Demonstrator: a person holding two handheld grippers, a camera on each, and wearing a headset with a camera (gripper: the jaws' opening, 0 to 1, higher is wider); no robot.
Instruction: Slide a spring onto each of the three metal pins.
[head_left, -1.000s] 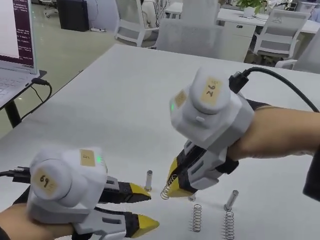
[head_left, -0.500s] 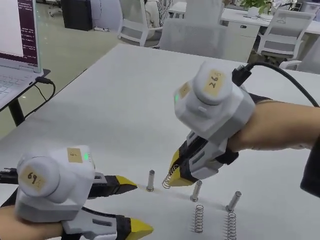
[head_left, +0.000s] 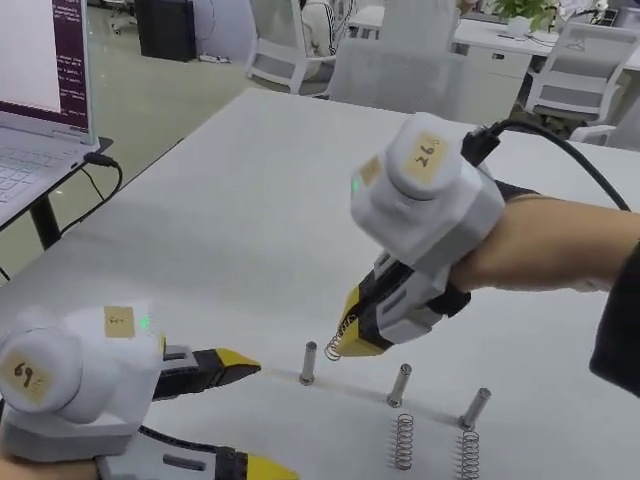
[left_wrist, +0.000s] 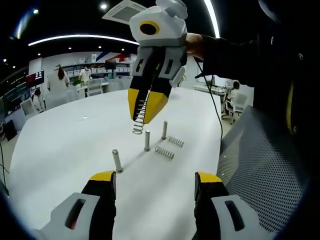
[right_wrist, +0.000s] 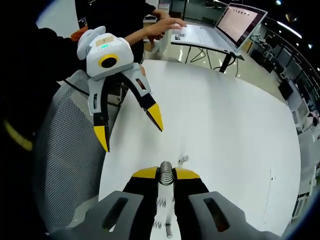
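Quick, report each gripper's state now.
Left gripper: open, holding nothing.
Right gripper: shut on a spring.

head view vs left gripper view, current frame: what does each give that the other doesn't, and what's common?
Head view adds: the laptop off to the left, and the "26" label on top of the right gripper.
Left gripper view adds: a mesh chair back beside the table, and ceiling lights.
Shared: the right gripper shut on a spring, three bare pins standing on the table, two loose springs lying next to them, and the left gripper with its fingers apart.
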